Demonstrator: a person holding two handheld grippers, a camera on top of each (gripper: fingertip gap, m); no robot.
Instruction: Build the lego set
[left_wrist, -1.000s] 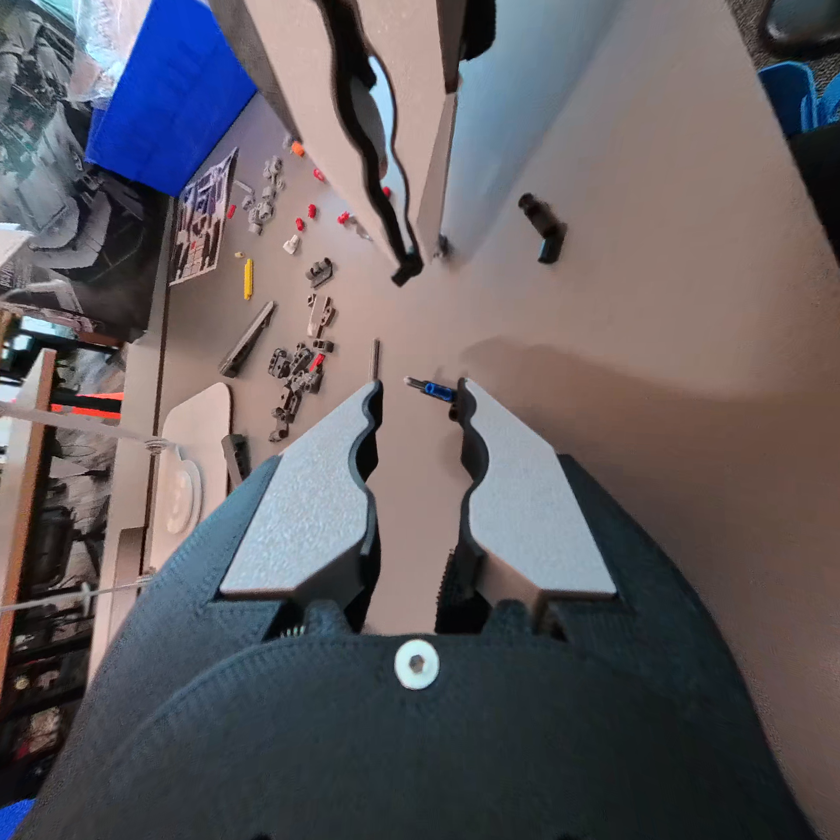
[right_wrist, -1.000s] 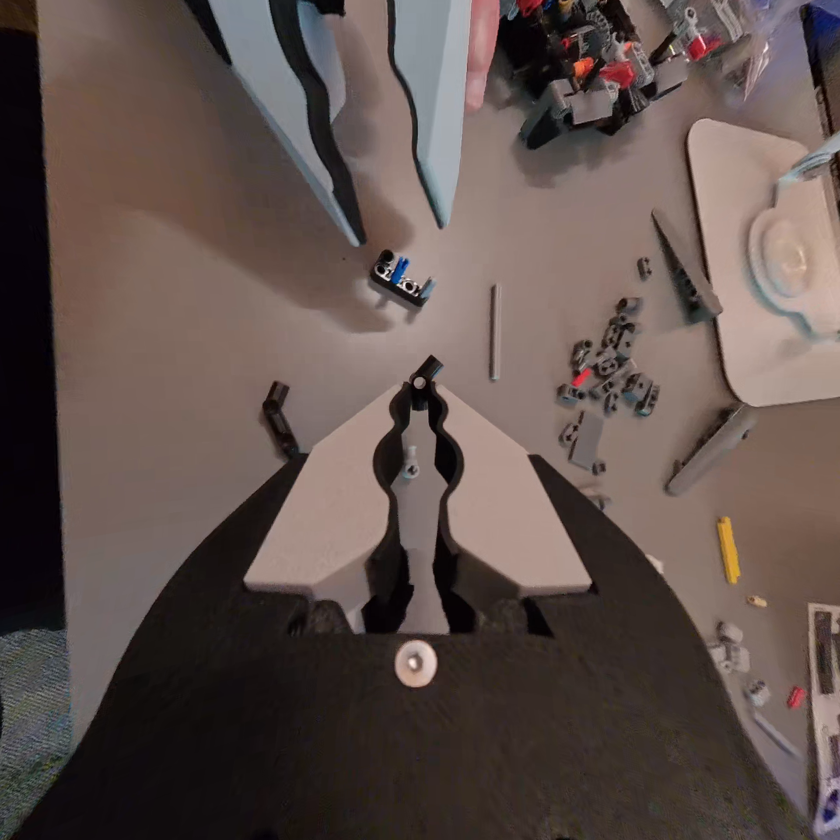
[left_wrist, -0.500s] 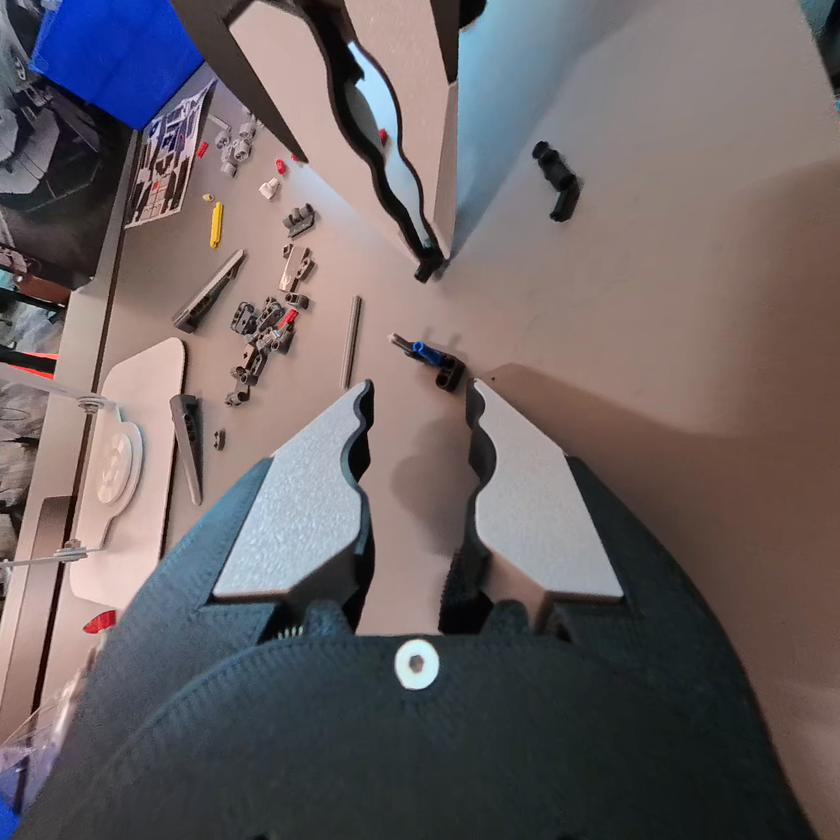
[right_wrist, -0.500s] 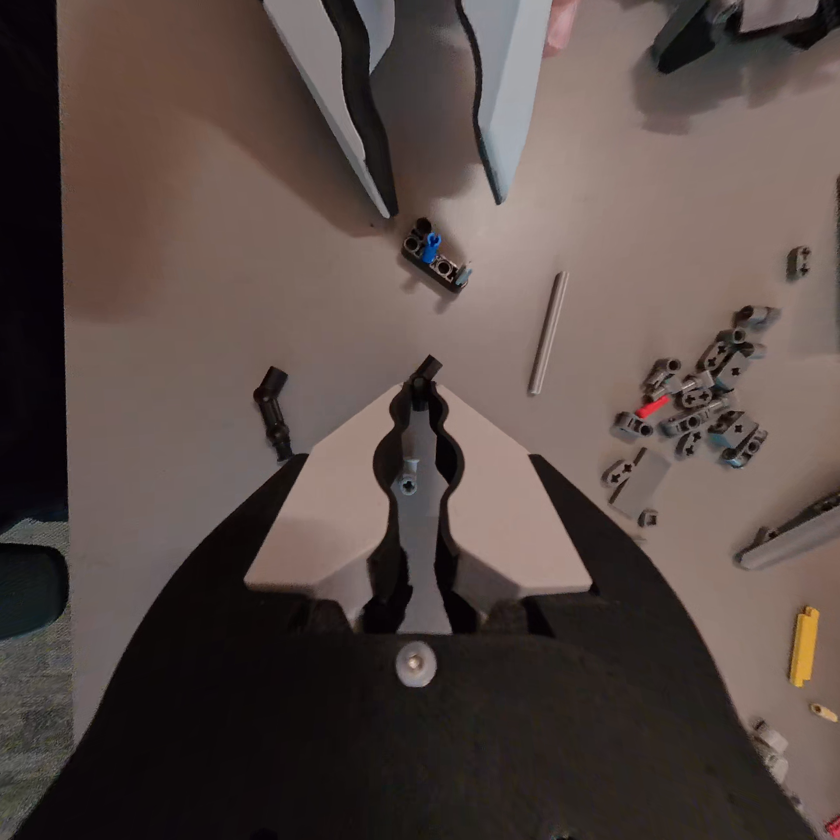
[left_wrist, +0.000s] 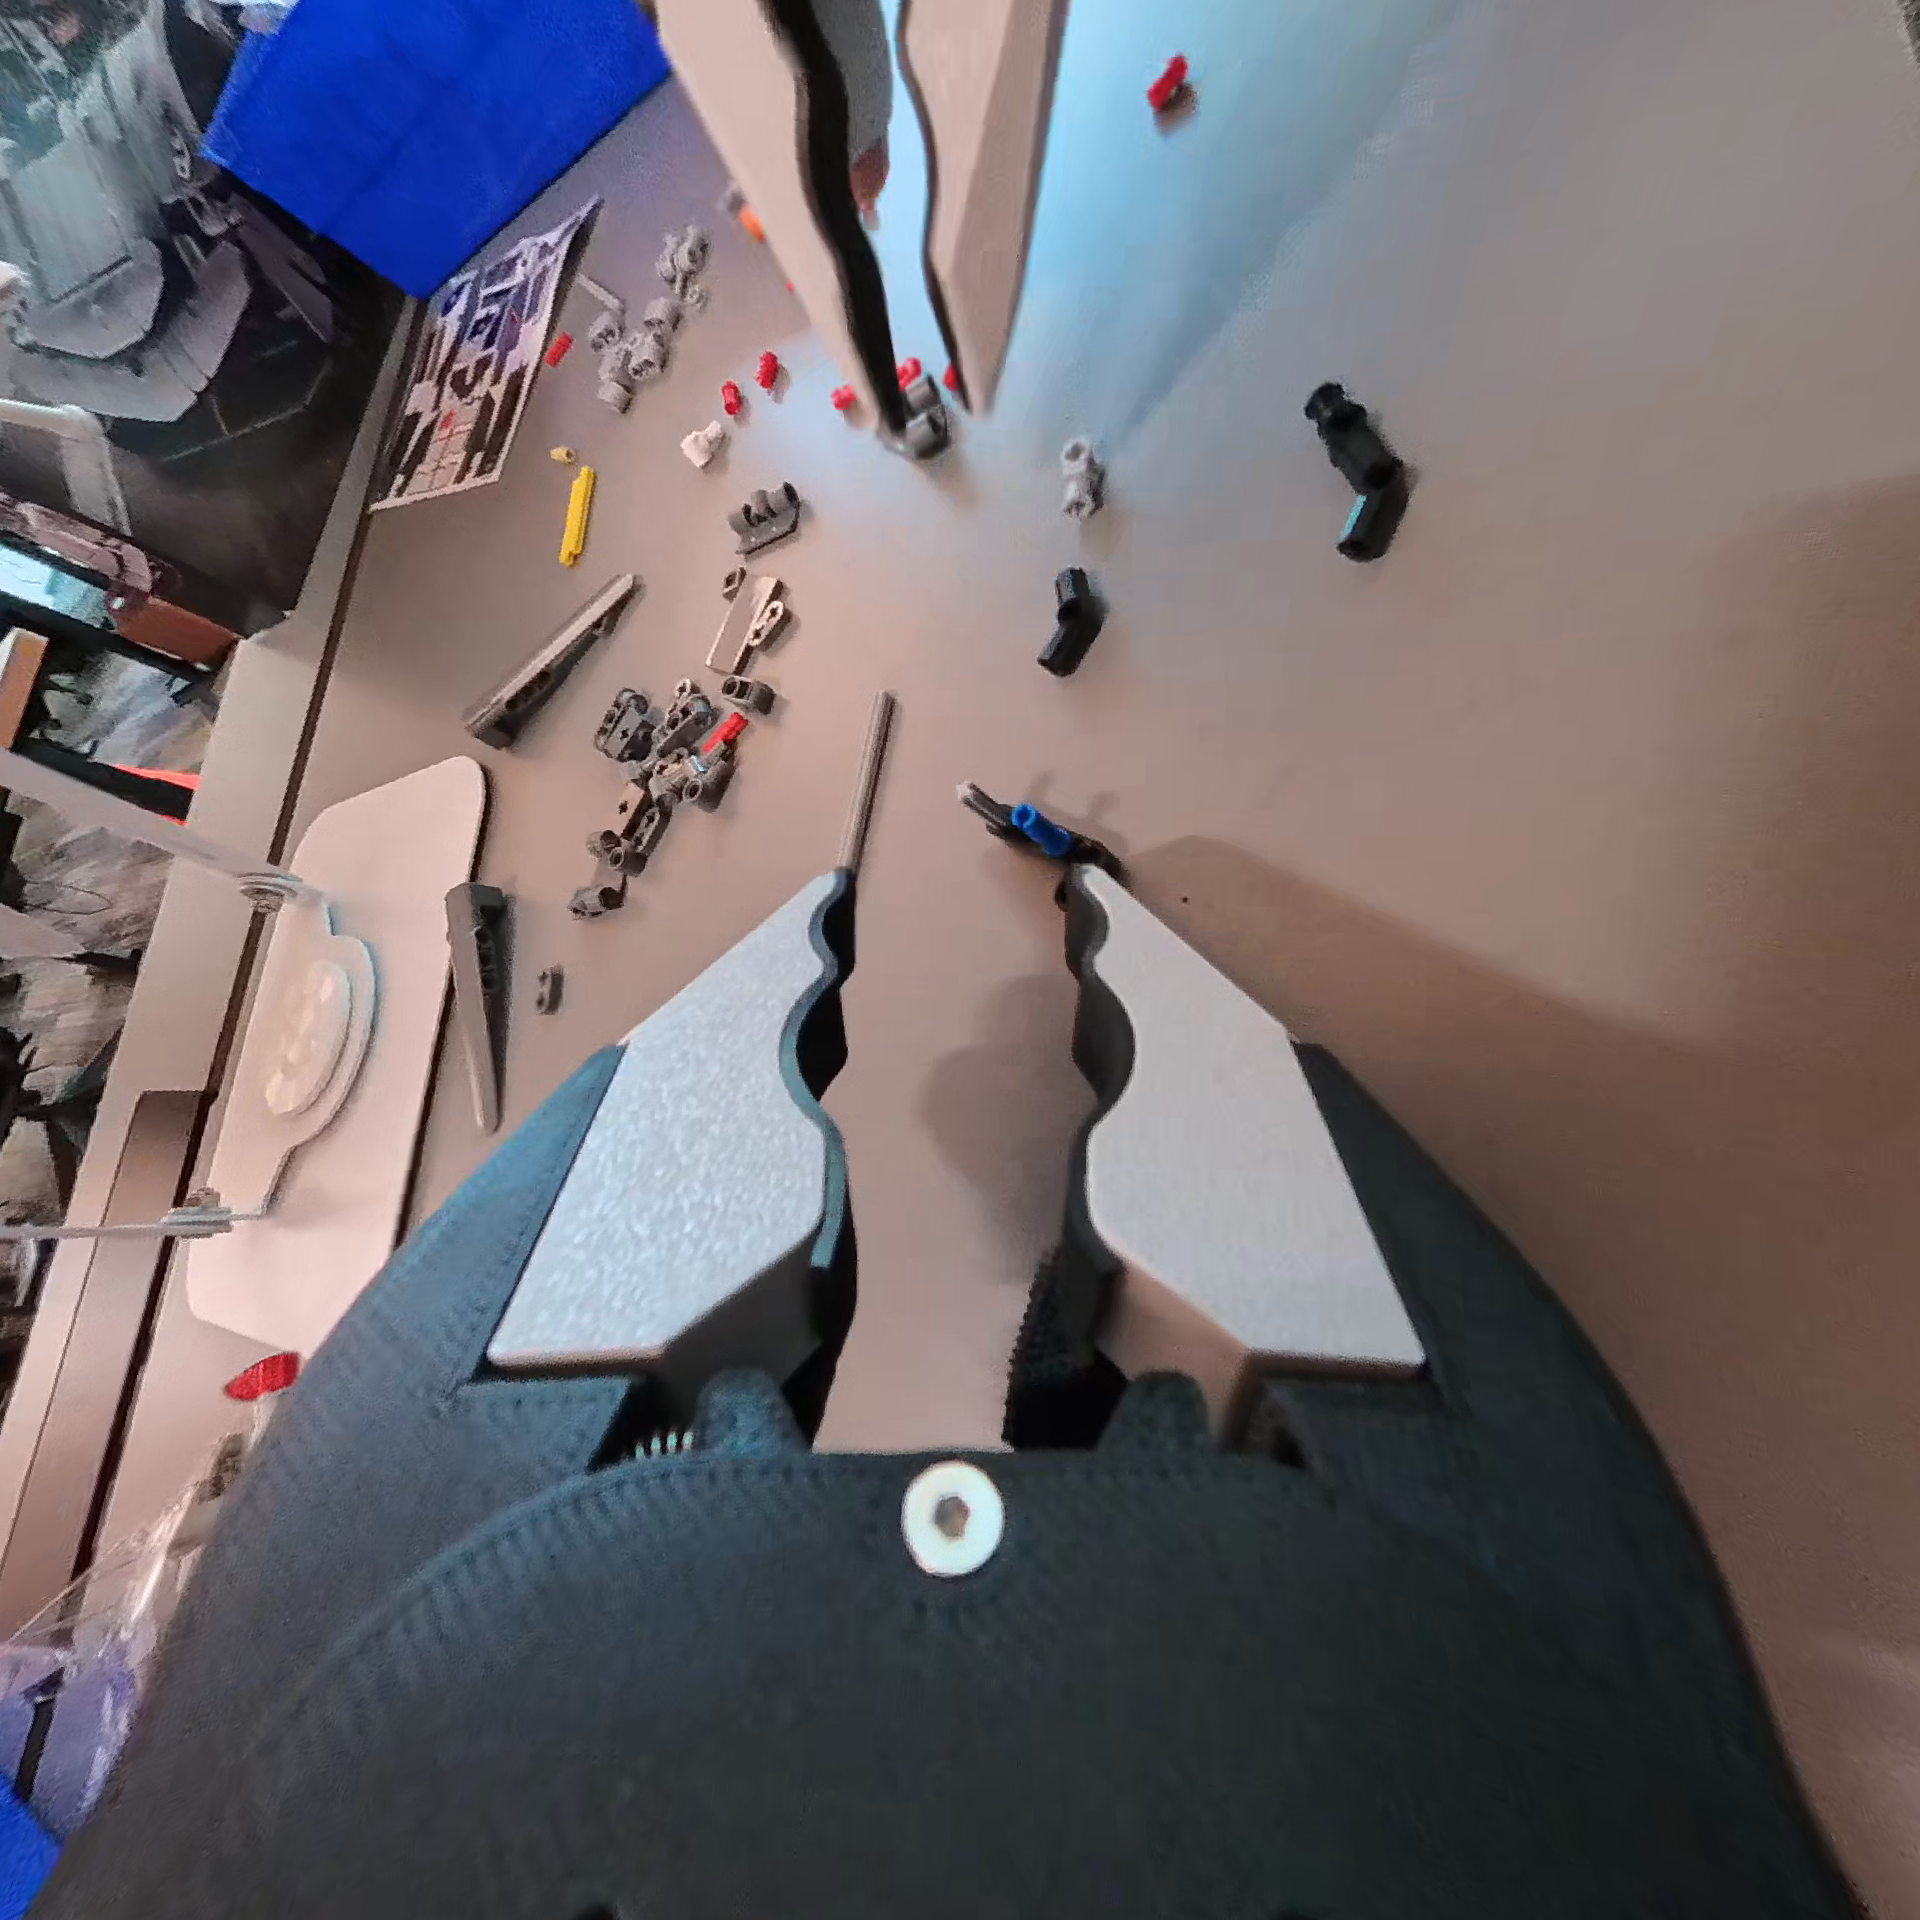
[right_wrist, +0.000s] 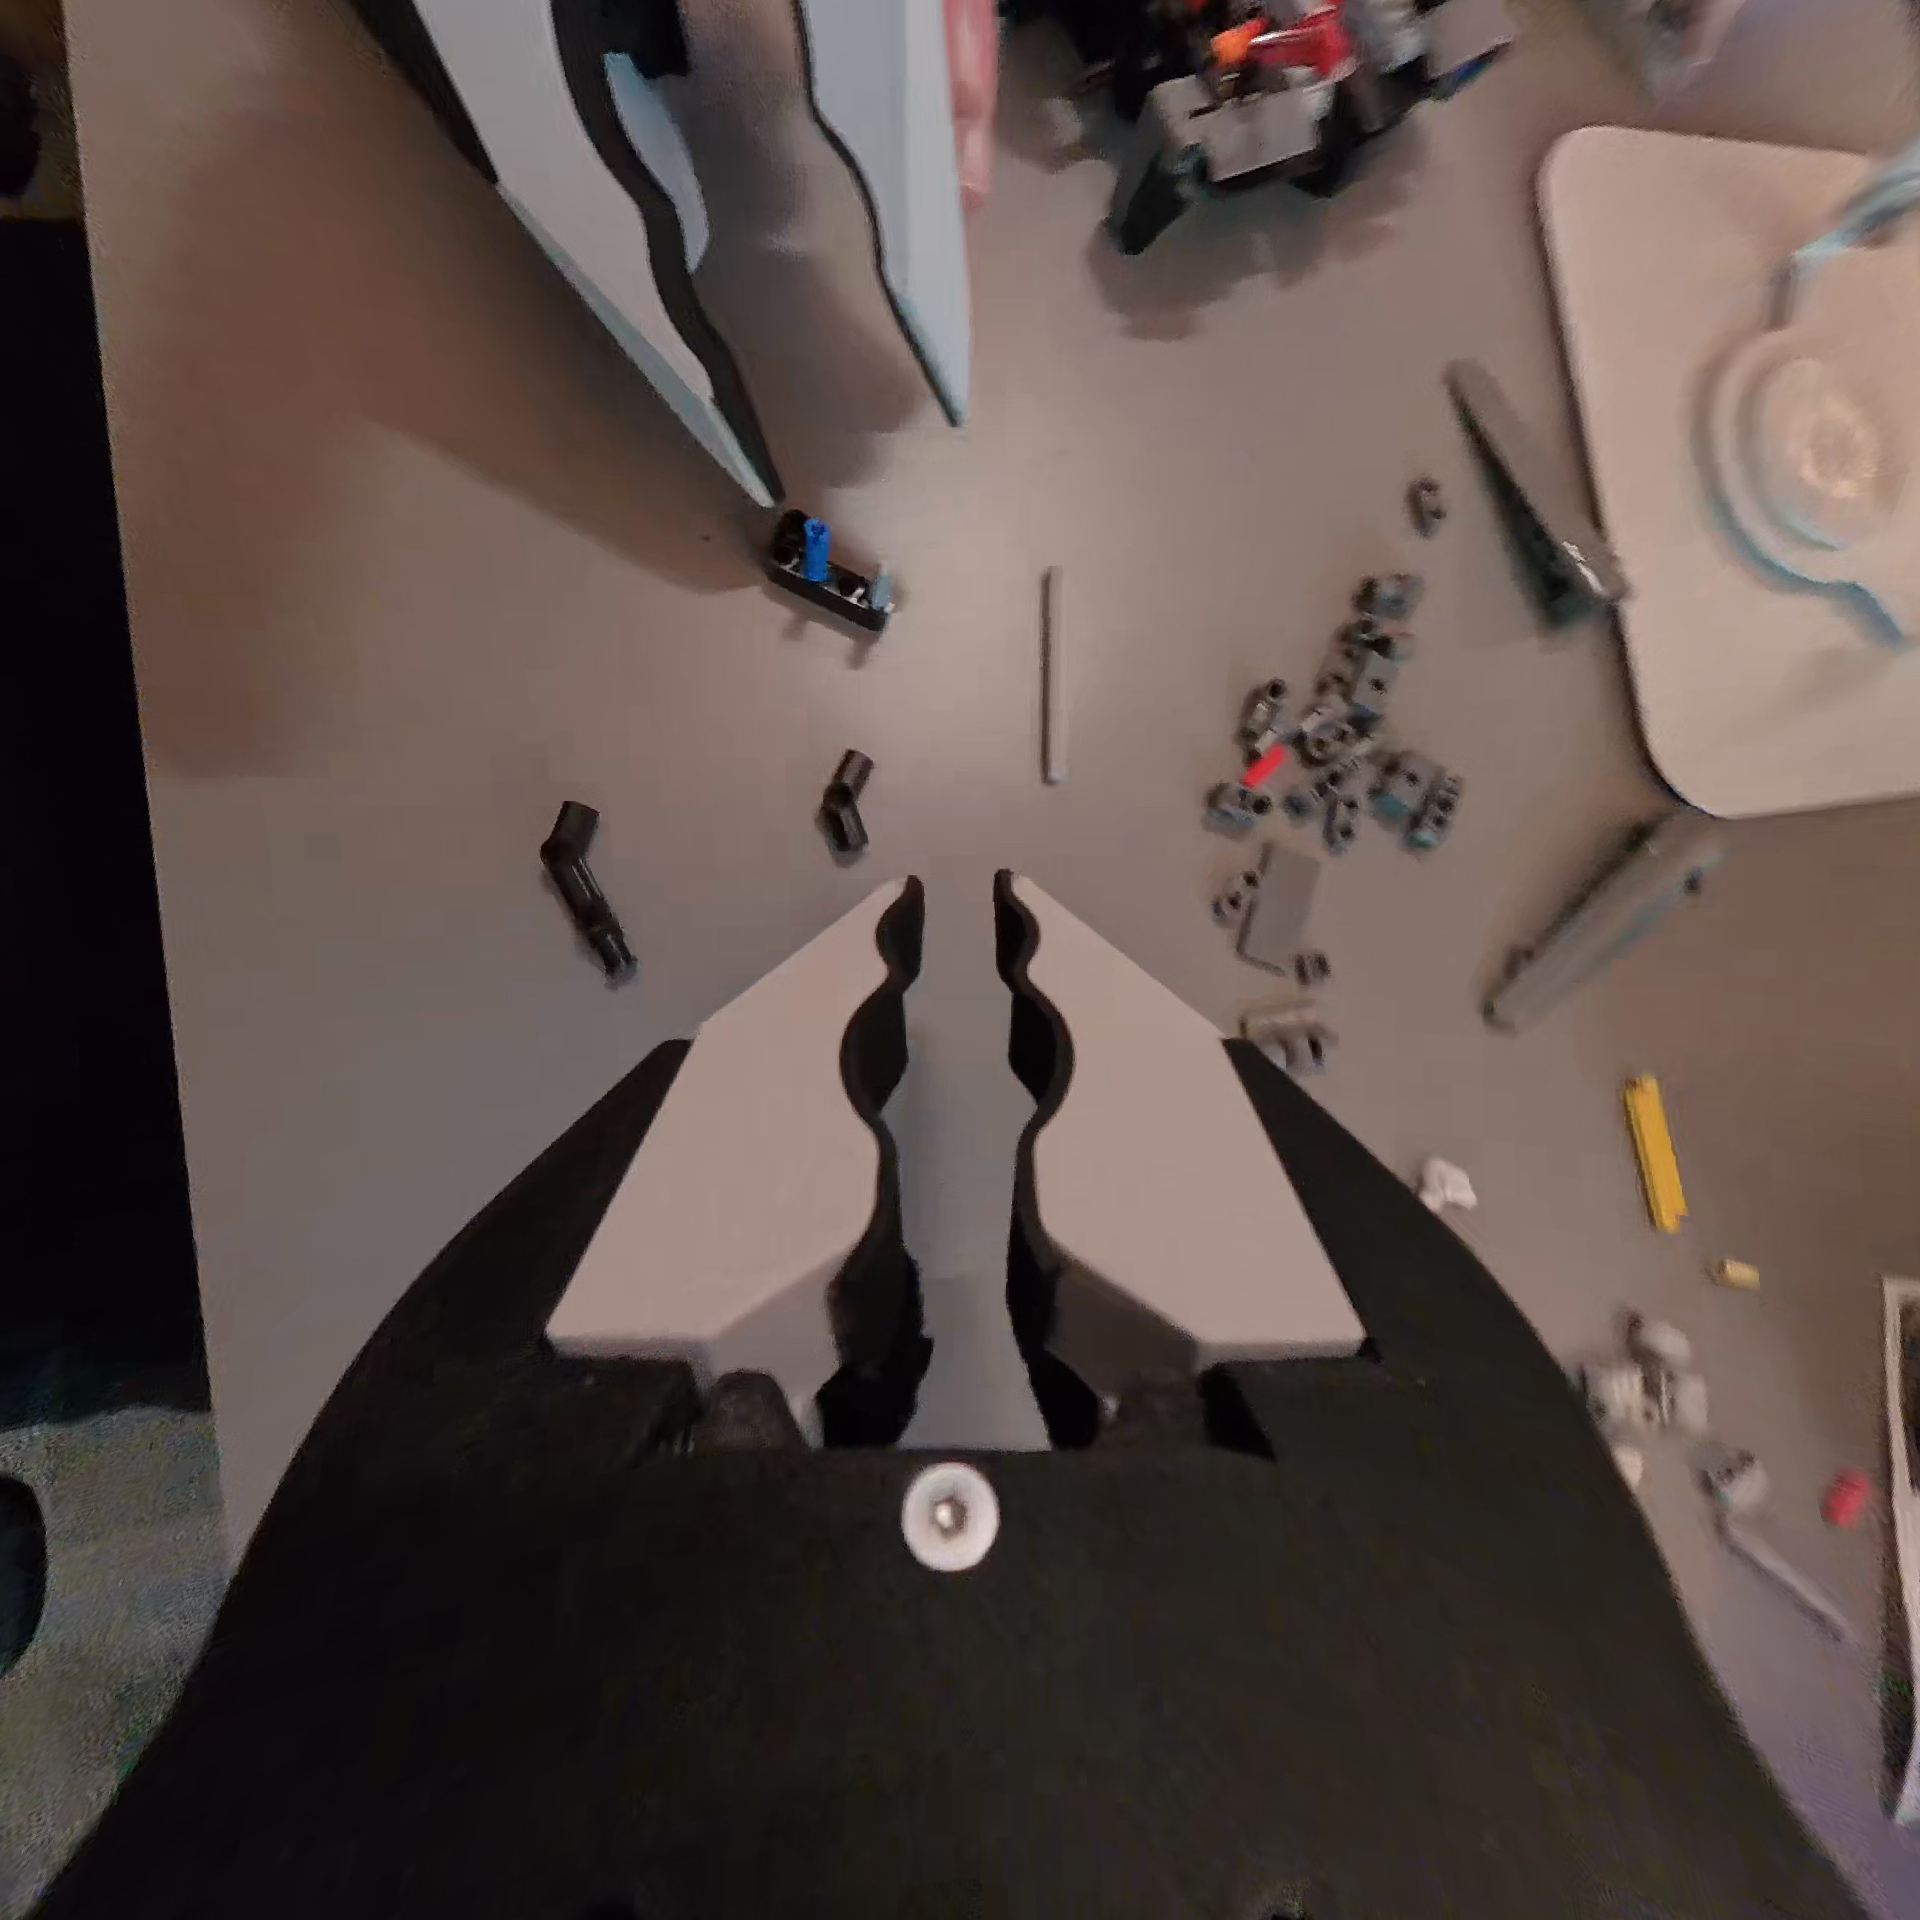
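My left gripper (left_wrist: 958, 883) is open and empty, low over the brown table (left_wrist: 1455, 727). Its right fingertip (left_wrist: 1086, 883) is right beside a black beam with a blue pin (left_wrist: 1029, 826), and a thin grey axle (left_wrist: 868, 774) lies just past its left fingertip. My right gripper (right_wrist: 958, 883) is open with nothing between the pads. A small black angled connector (right_wrist: 847, 800) lies on the table just ahead of it, to the left, and also shows in the left wrist view (left_wrist: 1070, 620). In the right wrist view, the left gripper (right_wrist: 862, 457) hovers over the beam (right_wrist: 831, 577).
A second, longer black connector (right_wrist: 584, 888) lies to the left. A pile of grey pieces (right_wrist: 1340, 758), long grey beams (right_wrist: 1600, 925), a yellow piece (right_wrist: 1652, 1153) and a pale board (right_wrist: 1766, 727) are to the right. A partly built model (right_wrist: 1247, 104) stands at the back. A blue bin (left_wrist: 416, 135) is at the far left. The gap from one gripper's tips to the other's is roughly 10 cm. Between my right fingertips and the small black angled connector (right_wrist: 847, 800) there is roughly 5 cm. The left camera catches it too, in the left wrist view (left_wrist: 1078, 620).
My right gripper was shut on the small black connector; it has opened and drawn back, and the connector now lies on the table. My left gripper stays open near the beam.
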